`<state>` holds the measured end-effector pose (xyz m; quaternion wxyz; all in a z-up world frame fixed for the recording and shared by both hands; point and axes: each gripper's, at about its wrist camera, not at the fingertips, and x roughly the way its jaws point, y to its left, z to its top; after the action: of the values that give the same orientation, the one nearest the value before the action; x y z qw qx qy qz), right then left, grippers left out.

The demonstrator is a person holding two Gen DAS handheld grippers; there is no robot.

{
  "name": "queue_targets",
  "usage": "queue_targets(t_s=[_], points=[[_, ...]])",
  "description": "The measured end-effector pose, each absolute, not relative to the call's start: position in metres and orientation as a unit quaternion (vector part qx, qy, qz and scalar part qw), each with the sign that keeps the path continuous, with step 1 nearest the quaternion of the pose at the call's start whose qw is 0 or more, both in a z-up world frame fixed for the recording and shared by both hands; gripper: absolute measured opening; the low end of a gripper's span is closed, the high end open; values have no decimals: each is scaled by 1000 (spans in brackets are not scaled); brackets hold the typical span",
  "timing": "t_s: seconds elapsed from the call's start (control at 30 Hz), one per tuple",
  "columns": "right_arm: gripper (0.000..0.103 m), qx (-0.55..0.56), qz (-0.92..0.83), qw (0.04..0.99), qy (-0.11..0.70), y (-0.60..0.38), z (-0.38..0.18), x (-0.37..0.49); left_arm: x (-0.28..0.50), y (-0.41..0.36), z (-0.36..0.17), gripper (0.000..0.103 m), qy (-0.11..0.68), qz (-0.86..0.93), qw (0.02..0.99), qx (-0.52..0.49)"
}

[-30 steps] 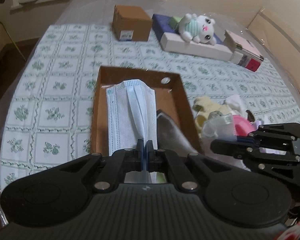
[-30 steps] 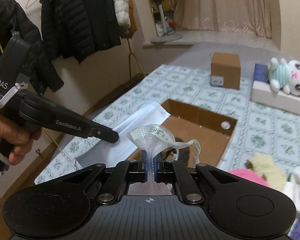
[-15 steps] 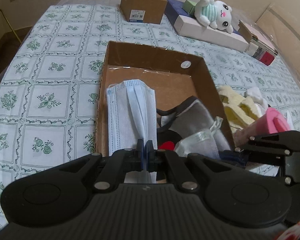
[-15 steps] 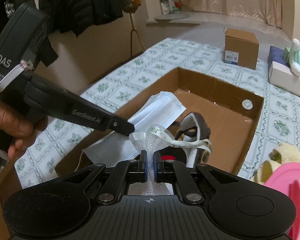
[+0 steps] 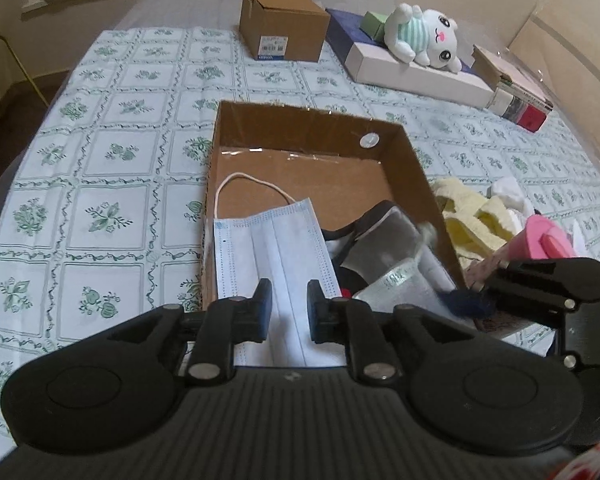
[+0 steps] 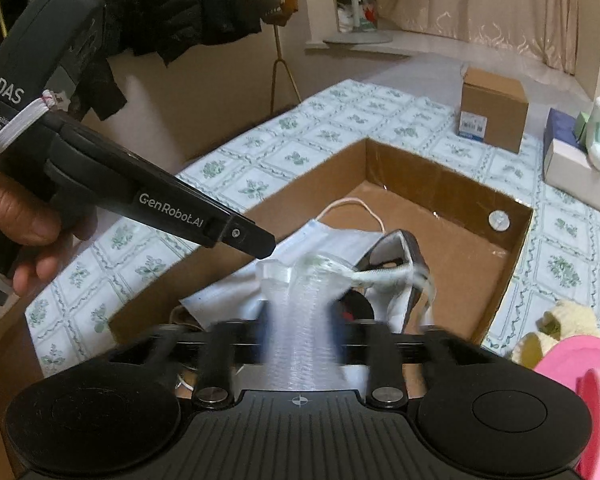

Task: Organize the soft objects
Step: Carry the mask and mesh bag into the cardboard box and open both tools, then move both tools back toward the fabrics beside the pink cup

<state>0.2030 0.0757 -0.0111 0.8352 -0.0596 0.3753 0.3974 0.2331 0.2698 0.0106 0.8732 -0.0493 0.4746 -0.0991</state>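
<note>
Looking along the left wrist view, the left hand-held gripper (image 5: 288, 306) has its two fingers spread apart, gripping nothing. Between and beneath them lies a pale blue face mask (image 5: 274, 258), flat against the left side of an open cardboard box (image 5: 308, 124), with its white ear loop (image 5: 246, 184) curling over the box floor. To the right of the mask, inside the box, sit a grey mask with dark straps (image 5: 384, 236) and a translucent white mesh piece (image 5: 396, 284). Outside the box's right wall, yellow fuzzy fabric (image 5: 470, 216) and a pink item (image 5: 548, 236) rest on the patterned surface (image 5: 112, 152). The right hand-held gripper (image 5: 548, 284) enters from the right edge. Farther back stand a small closed carton (image 5: 282, 24) and a white plush toy (image 5: 424, 36) lying on a flat white box (image 5: 412, 72).

In the right wrist view, the right hand-held gripper (image 6: 300, 328) is motion-blurred; its fingers appear parted, with the mesh piece (image 6: 300, 320) standing between them, though whether they touch it cannot be told. The mesh hangs over the near end of the cardboard box (image 6: 440, 176), above the grey mask (image 6: 396, 256) and the blue mask (image 6: 296, 248). The left hand-held gripper (image 6: 260, 240), held in a hand (image 6: 24, 216), points down towards the blue mask.
</note>
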Motion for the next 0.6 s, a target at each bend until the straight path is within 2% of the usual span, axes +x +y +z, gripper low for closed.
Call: queue_targets(t_s=[0.3, 0.6], points=[[47, -42, 402, 848, 342, 57, 30, 183, 200, 272, 42, 16, 452, -86, 886, -60], [48, -5, 380, 871, 311, -3, 72, 140, 156, 252, 63, 17, 427, -85, 898, -65]])
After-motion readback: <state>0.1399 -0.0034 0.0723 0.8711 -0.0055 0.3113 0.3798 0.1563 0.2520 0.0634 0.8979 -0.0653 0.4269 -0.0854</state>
